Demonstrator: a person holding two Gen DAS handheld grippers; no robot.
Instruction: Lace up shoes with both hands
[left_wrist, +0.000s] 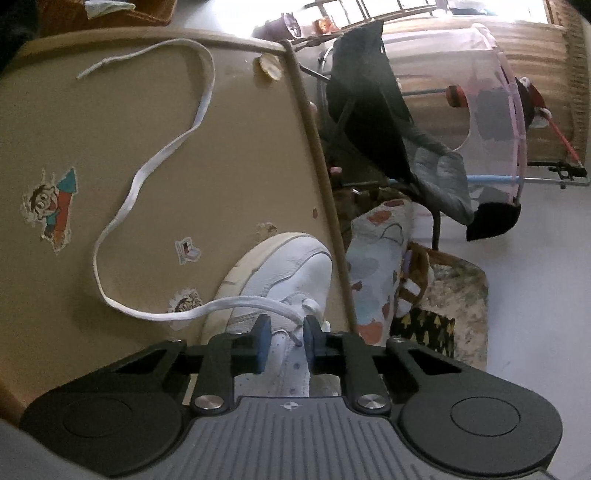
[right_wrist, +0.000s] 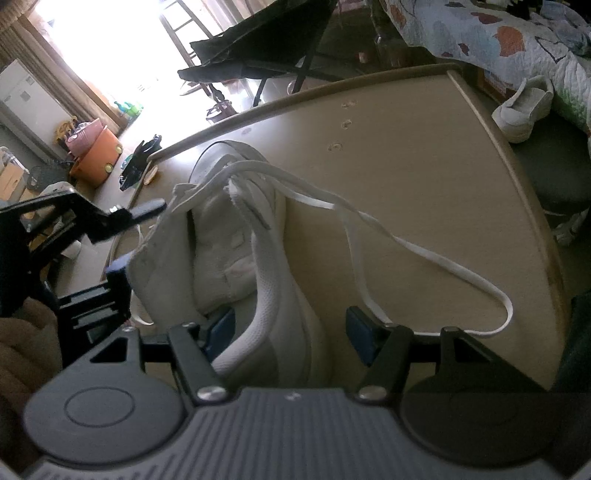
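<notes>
Shoe: a white sneaker (left_wrist: 291, 269) lies on the tan counter (left_wrist: 155, 155), close to the counter's edge, toe pointing away from the left wrist camera.
Lace: a flat white shoelace (left_wrist: 147, 173) is threaded through the eyelets near the toe; one long free end snakes off across the counter on one side, and the other free end (right_wrist: 436, 258) loops on the counter on the opposite side.
Left tool: the left tool (left_wrist: 284, 341) is narrowed over the shoe's front, its blue pads either side of the lace crossing; a small gap shows, so I cannot tell whether the pads pinch the strand.
Right tool: the right tool (right_wrist: 291, 332) stands wide, one finger inside the shoe's opening and one outside the padded collar, apparently steadying the shoe rather than clamping it.
Surroundings: cartoon stickers (left_wrist: 51, 206) on the counter; a second white shoe (right_wrist: 524, 110) beyond its far edge, beside a patterned quilt.
Risk: if the left tool's pinch is shallow, the flat lace could slip out when drawn.
Risk: a pull on the lace could drag the shoe toward the edge, since the right tool does not grip it.
Risk: the long loose end could catch on a tool finger.
</notes>
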